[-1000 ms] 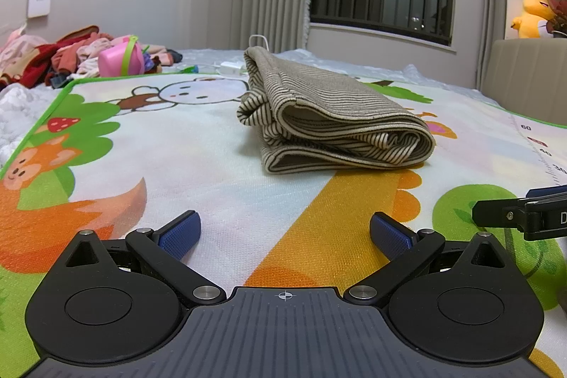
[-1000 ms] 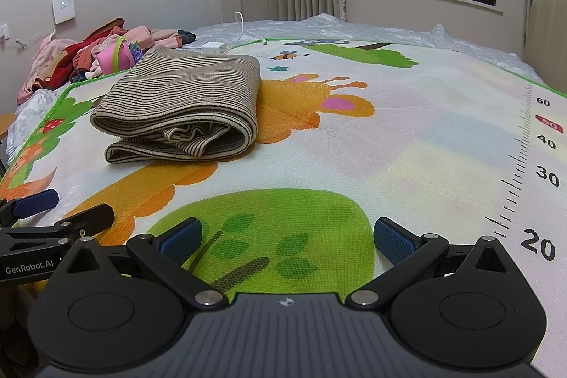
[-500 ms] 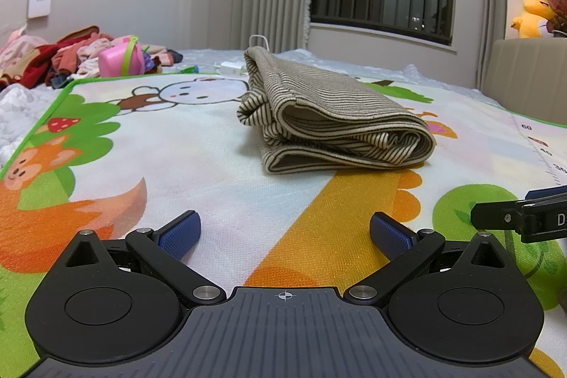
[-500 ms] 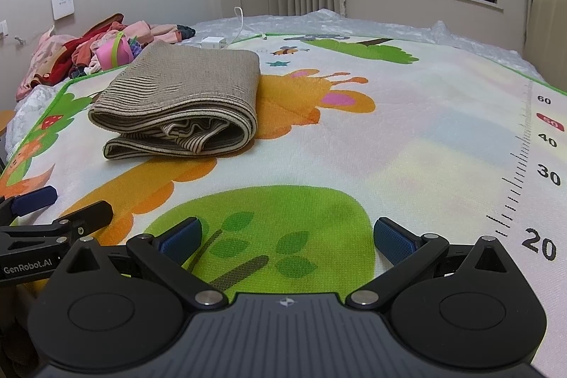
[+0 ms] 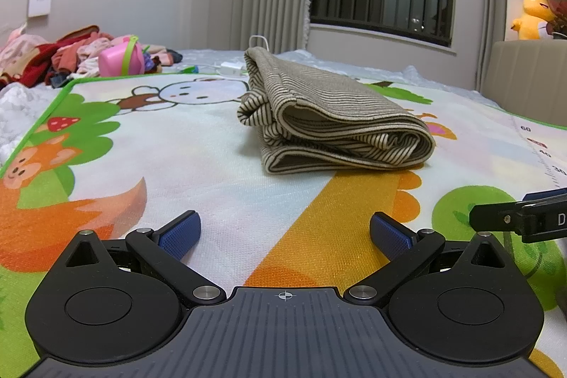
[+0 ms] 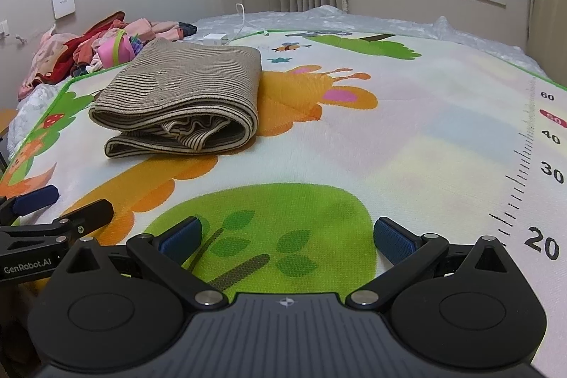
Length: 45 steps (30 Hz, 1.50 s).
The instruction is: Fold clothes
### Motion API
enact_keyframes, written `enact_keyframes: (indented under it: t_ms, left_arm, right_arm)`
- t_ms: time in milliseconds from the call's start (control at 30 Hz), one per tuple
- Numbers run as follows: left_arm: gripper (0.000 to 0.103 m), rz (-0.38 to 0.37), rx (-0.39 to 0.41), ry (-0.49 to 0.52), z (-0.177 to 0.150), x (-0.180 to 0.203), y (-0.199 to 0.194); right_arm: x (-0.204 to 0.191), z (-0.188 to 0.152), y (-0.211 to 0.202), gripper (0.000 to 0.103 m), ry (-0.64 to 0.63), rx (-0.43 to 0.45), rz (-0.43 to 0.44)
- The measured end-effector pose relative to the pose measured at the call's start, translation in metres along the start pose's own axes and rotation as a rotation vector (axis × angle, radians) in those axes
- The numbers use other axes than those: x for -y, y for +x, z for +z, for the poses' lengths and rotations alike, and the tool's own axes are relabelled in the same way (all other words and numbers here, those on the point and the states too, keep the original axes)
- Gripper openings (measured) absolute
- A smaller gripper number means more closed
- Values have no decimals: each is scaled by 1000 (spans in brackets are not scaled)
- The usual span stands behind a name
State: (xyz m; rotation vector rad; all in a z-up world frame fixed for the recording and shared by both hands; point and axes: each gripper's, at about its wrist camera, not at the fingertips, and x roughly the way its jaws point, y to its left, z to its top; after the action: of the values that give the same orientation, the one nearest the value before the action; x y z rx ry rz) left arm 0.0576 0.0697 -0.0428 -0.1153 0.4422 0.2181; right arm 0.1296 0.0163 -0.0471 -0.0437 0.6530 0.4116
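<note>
Striped garment (image 5: 333, 126) lies folded mid-mat (image 5: 198, 165), ahead of both grippers, untouched. Left gripper (image 5: 285, 232) and right gripper (image 6: 287, 238) empty, jaws apart. This fold looks finished; next likely fetches from the clothes pile (image 6: 85, 55).

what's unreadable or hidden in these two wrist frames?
- Folded striped garment: underside and inner layers hidden by its own folds, both views; garment type unclear.
- Clothes pile: far, small, overlapping; single items not separable.
- Right gripper in left wrist view: cut off by right edge.
- Mat ruler: numbers under 20 hidden behind gripper body.
</note>
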Motion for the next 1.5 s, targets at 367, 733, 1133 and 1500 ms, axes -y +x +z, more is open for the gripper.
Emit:
enact_keyframes:
  t_ms: [367,733,1133,1500]
  left_arm:
    - [103,0,6,-1,0,0,-1]
    - [103,-9,9,-12,0,-2,-2]
    - [103,-12,8,-15,0,-3,-1]
    - [103,-13,11,-17,-1,-2,-2]
  right_arm:
    - [0,0,-1,103,3,-2,34]
    - [0,-1,-2,103,-5,0,65]
    - [0,-2,-3,103,-10,9,51]
    - [1,-3,-4,103,11,26,19]
